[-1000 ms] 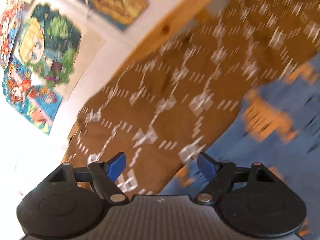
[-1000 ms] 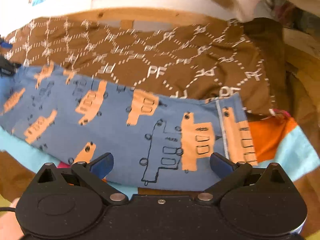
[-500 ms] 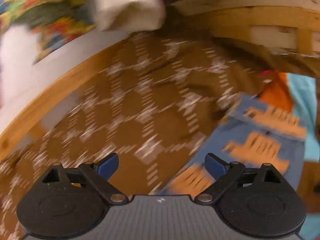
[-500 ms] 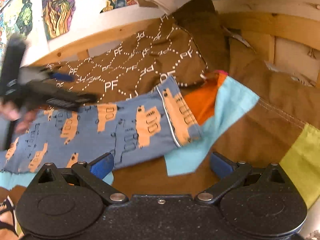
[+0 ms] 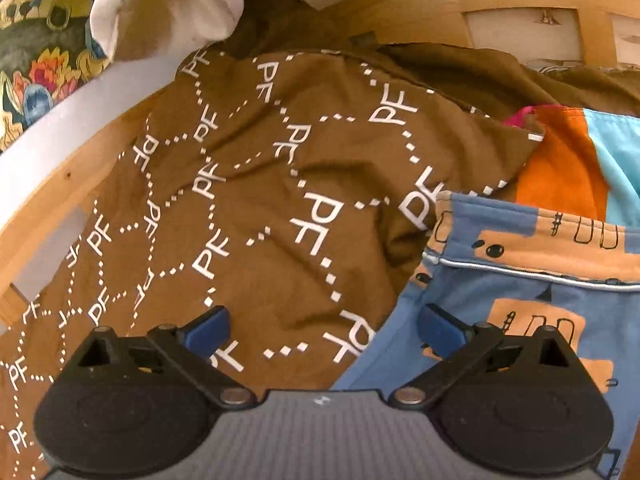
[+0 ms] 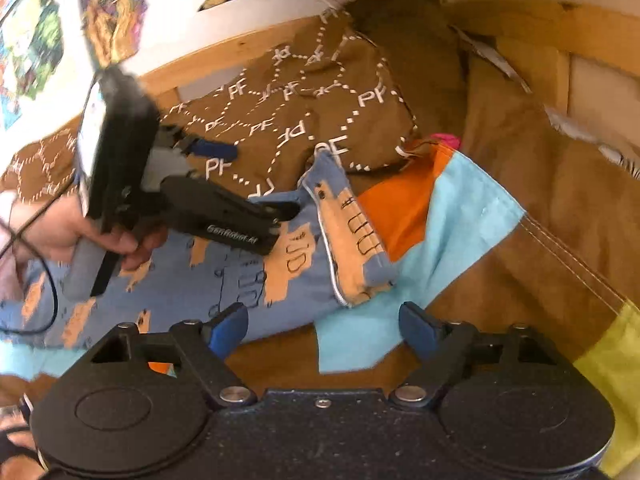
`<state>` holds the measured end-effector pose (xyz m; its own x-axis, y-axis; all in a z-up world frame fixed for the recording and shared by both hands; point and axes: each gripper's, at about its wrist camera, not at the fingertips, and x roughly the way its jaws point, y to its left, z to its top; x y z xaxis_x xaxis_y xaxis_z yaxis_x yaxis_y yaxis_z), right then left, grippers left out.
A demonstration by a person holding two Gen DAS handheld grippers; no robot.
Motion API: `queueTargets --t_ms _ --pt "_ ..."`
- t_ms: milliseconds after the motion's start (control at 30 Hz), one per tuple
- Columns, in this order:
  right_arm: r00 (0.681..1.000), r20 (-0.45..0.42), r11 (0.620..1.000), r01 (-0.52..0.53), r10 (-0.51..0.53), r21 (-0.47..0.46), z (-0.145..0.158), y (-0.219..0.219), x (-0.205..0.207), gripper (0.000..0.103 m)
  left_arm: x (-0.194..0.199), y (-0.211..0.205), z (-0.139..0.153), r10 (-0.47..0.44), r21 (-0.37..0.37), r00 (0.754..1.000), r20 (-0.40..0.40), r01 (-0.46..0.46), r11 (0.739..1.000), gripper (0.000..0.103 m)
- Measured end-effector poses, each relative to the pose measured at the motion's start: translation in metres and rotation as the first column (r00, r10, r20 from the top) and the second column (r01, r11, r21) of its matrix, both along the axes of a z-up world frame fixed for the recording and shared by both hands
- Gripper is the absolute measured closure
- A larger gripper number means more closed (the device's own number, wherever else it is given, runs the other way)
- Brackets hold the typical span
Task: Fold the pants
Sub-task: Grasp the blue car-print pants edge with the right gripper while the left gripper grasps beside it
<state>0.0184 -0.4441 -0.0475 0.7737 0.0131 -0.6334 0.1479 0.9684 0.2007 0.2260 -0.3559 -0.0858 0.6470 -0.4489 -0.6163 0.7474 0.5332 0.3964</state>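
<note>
The blue pants with orange truck prints (image 6: 256, 276) lie flat on the bedding; their hem end (image 6: 352, 236) points toward the orange and light-blue patches. In the left wrist view the hem (image 5: 532, 264) lies right of center. My left gripper (image 5: 322, 326) is open and empty, hovering over the upper edge of the pants near the hem; it also shows in the right wrist view (image 6: 244, 184). My right gripper (image 6: 322, 322) is open and empty, just below the hem's lower corner.
A brown blanket printed with white PF letters (image 5: 256, 208) lies beyond the pants. A patchwork cover of orange (image 6: 400, 208), light blue (image 6: 452, 216), brown and yellow-green lies underneath. A wooden bed frame (image 6: 552, 40) and white pillow (image 5: 168, 4) stand behind.
Both grippers swung rightward along the pants toward the hem end. The left gripper came into the right wrist view above the pants. Both stay open.
</note>
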Motion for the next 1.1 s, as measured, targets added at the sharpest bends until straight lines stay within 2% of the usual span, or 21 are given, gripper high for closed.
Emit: queueTargets --t_ms 167,300,433,500,600,667,700,767,833,900,967,1000,1033,1100 --pt "0.997 0.006 0.984 0.074 -0.076 0.161 -0.001 -0.013 0.008 0.019 -0.005 -0.001 0.003 -0.005 0.019 1.0 0.022 0.005 1.0 0.0" --pt "0.987 -0.012 0.928 0.156 -0.161 0.338 -0.005 -0.025 0.005 0.02 -0.005 -0.002 0.004 -0.001 0.022 1.0 0.019 0.001 1.0 0.0" --pt "0.973 -0.017 0.889 0.216 -0.228 0.404 -0.006 -0.032 0.007 0.022 -0.006 -0.001 0.003 -0.006 0.024 1.0 0.025 0.006 1.0 0.0" --pt "0.965 -0.017 0.874 0.246 -0.263 0.418 -0.006 -0.033 0.008 0.027 -0.004 -0.001 0.005 -0.005 0.024 1.0 0.013 0.004 1.0 0.002" --pt "0.948 -0.027 0.862 0.299 -0.316 0.41 -0.007 -0.035 0.008 0.049 -0.001 0.002 0.013 0.01 0.029 1.0 -0.006 -0.01 1.0 0.006" --pt "0.938 -0.036 0.854 0.33 -0.345 0.402 -0.01 -0.038 0.007 0.072 -0.004 0.008 0.023 0.02 0.029 1.0 0.004 -0.02 0.999 0.007" --pt "0.933 -0.038 0.852 0.343 -0.358 0.396 -0.011 -0.04 0.006 0.076 -0.005 0.011 0.028 0.026 0.027 1.0 0.004 -0.026 0.999 0.007" --pt "0.935 -0.021 0.866 0.335 -0.353 0.371 -0.012 -0.038 0.004 0.08 -0.006 0.018 0.04 0.041 0.006 0.998 -0.038 -0.041 0.999 0.008" --pt "0.946 0.014 0.91 0.306 -0.323 0.279 -0.008 -0.027 0.002 0.082 -0.003 0.023 0.052 0.06 -0.026 0.99 -0.129 -0.064 0.998 0.011" --pt "0.959 0.048 0.949 0.269 -0.281 0.164 -0.005 -0.012 0.002 0.084 0.001 0.026 0.062 0.063 -0.068 0.968 -0.245 -0.082 0.994 0.015" --pt "0.971 0.078 0.975 0.222 -0.224 0.03 -0.002 0.003 0.002 0.086 0.006 0.028 0.069 0.044 -0.113 0.925 -0.378 -0.094 0.989 0.019" --pt "0.977 0.093 0.98 0.196 -0.192 -0.039 -0.001 0.012 0.003 0.086 0.01 0.026 0.071 0.033 -0.13 0.894 -0.448 -0.101 0.986 0.023" --pt "0.982 0.104 0.979 0.167 -0.156 -0.114 0.0 0.021 0.003 0.086 0.013 0.024 0.071 0.03 -0.136 0.867 -0.497 -0.112 0.984 0.028" --pt "0.99 0.114 0.955 0.109 -0.08 -0.275 -0.001 0.041 0.002 0.087 0.018 0.02 0.068 0.027 -0.139 0.808 -0.589 -0.134 0.981 0.03"
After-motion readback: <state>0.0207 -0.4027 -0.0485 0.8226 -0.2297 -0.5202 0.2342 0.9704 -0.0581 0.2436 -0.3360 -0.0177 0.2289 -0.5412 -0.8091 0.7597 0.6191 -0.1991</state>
